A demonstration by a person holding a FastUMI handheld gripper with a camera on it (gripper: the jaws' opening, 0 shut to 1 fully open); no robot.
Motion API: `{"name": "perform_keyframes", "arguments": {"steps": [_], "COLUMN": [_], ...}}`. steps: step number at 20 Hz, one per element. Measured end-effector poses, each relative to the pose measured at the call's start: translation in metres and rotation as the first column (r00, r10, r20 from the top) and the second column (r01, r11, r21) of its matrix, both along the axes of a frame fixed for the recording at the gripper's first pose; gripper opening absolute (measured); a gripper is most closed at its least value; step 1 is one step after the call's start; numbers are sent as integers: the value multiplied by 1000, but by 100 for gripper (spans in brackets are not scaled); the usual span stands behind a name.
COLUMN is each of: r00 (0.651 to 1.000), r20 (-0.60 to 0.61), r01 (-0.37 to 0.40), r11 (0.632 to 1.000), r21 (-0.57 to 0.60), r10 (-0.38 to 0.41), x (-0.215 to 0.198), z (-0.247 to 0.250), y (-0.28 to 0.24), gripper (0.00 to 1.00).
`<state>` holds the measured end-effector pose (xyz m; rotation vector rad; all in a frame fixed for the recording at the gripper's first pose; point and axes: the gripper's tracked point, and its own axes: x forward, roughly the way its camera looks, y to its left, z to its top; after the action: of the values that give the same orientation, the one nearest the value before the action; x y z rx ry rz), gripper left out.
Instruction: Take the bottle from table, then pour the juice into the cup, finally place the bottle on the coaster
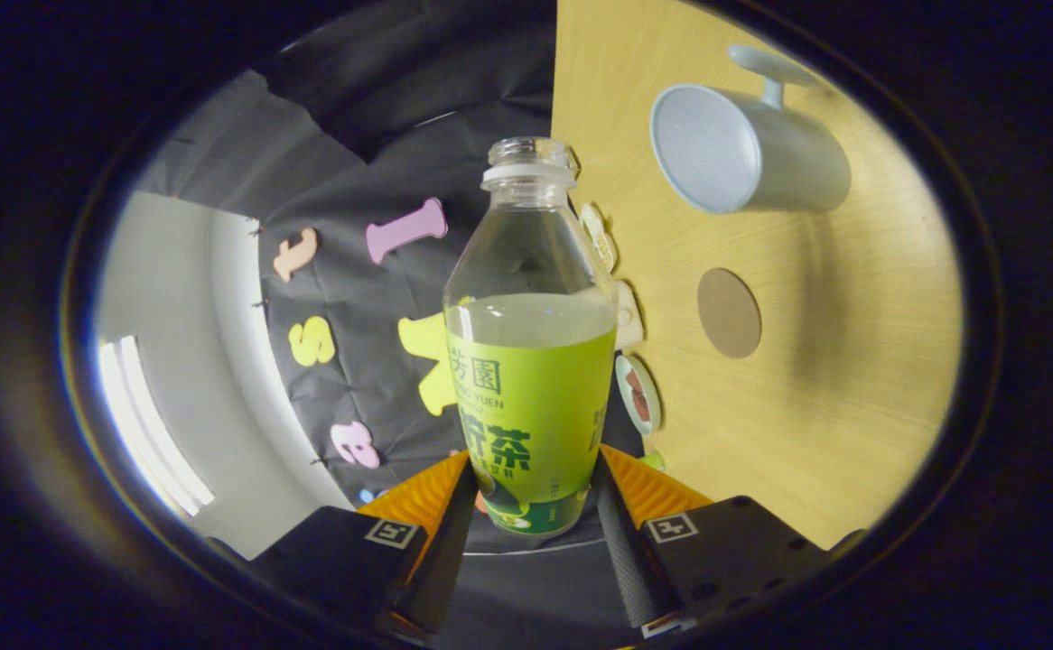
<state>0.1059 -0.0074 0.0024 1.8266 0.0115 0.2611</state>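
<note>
The uncapped bottle (528,343), roughly half full of pale juice under a green label, sits clamped low on its body between the two fingers of your hand-held gripper (533,492), both pressing its sides, and appears lifted clear of the wooden surface (852,406). The whole view is rolled, so the surface stands on edge to the right of the bottle, though the liquid line lies square across the bottle, so it looks to be carried upright. Beyond and to the right of the neck is the pale blue cup (748,149), its open mouth turned toward you, handle on the far side. The round brown coaster (729,312) lies between the cup and your fingers, well apart from both. With no cap on, a hasty tilt before the mouth is over the rim would likely spill juice across the surface, and the low grip on a smooth label may let the bottle swivel or slip as you tip it.
</note>
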Motion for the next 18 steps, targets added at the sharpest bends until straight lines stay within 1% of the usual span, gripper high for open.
{"name": "perform_keyframes", "arguments": {"steps": [2,3,4,5,8,10,11,13,16,18], "r00": [1000,999,997,994,985,976,969,958,944,928], "r20": [-24,-44,-75,-104,-159,-189,-211,-224,-202,-188], "r01": [7,11,0,-12,-24,-43,-68,-84,-98,-127], "r11": [993,983,966,947,851,750,690,573,363,203], "r21": [-115,-181,-259,-321,-525,-660,-720,-815,-926,-971], "r10": [-10,-19,-20,-23,-70,-111,-125,-177,-261,-321], "x": [-6,-7,-8,-9,-15,-16,-15,-14,-10,-5], "z": [-12,-20,-29,-35,-52,-59,-65,-69,-69,-69], "y": [6,8,11,14,13,14,17,13,3,-5], "gripper": [76,76,76,76,76,77,77,77,77,78]}}
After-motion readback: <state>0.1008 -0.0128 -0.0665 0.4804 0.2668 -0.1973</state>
